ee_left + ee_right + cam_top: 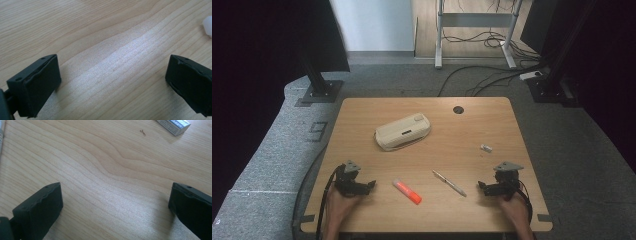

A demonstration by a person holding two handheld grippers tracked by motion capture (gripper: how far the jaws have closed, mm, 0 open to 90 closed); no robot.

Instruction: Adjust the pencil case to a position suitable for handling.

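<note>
We held the left gripper (362, 186) and right gripper (490, 187) wide, empty. The slim silver pen (449, 183) beside the right gripper risked rolling if nudged.

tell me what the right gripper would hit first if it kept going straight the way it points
Probably nothing but bare table: the right gripper stands open and empty, and the small eraser lies ahead but off to the right of its line. Depth is hard to judge.
</note>
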